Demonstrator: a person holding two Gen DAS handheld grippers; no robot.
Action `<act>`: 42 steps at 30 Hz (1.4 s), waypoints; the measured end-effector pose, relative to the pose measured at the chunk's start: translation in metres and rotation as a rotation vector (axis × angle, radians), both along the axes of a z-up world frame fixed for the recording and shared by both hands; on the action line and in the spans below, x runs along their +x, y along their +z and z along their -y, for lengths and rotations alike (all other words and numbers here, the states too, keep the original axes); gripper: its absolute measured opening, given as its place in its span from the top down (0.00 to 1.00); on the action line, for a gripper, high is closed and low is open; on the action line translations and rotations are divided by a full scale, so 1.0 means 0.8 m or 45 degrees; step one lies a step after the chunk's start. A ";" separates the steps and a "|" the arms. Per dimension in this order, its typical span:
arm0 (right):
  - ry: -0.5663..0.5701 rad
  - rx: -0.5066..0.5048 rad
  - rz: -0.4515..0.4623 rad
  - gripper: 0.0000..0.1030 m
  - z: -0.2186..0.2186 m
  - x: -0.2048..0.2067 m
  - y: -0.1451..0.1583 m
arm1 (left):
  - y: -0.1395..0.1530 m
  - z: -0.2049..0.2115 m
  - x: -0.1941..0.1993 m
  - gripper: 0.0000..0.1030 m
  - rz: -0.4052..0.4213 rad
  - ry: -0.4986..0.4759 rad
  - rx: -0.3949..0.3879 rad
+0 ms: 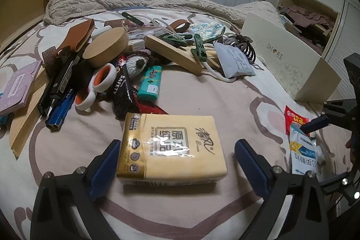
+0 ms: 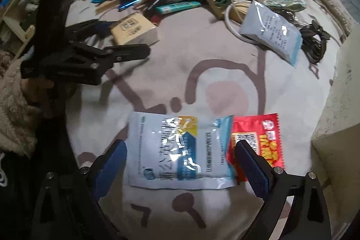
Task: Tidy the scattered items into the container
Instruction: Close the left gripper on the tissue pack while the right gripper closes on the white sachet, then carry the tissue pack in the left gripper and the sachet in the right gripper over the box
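Tissue pack (image 1: 173,147) on the bed (image 1: 202,93), lying between the wide-open blue pads of your left tool (image 1: 176,163), which holds nothing. Judge it light, soft and film-wrapped, so slippery: close on its long sides, near the middle. Your right tool (image 2: 181,163), equally wide open and empty, straddles a flat white-blue sachet (image 2: 177,150) overlapping a red packet (image 2: 261,141); both look thin and limp, best pinched at an edge. The left view alone shows the shoe box (image 1: 288,60), presumably the container, well apart to the right. The right view alone shows the sachet's full outline and your sleeve (image 2: 13,105).
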State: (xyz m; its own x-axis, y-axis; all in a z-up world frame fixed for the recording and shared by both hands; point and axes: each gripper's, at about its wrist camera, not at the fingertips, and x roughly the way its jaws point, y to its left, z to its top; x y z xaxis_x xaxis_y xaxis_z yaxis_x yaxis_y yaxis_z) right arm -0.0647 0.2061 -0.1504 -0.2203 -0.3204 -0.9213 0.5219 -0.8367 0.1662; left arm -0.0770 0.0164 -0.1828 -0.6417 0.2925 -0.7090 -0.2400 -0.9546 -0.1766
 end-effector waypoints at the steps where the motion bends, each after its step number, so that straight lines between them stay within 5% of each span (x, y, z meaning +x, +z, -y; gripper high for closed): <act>1: 0.002 -0.006 0.005 0.05 0.000 0.000 0.000 | 0.000 0.000 0.000 0.04 0.001 -0.001 0.001; 8: -0.006 0.041 -0.012 0.05 0.007 -0.004 -0.004 | 0.000 -0.003 0.001 0.04 0.002 -0.006 -0.010; 18: -0.001 0.106 -0.020 0.23 0.009 -0.007 -0.007 | 0.002 0.001 -0.002 0.27 -0.006 0.012 -0.043; 28: -0.062 0.141 -0.085 0.26 -0.001 -0.012 0.002 | 0.021 -0.002 0.008 0.28 -0.054 -0.010 -0.062; 42: -0.261 0.084 -0.288 0.26 -0.033 -0.028 0.064 | 0.070 -0.038 -0.009 0.28 -0.139 -0.114 -0.026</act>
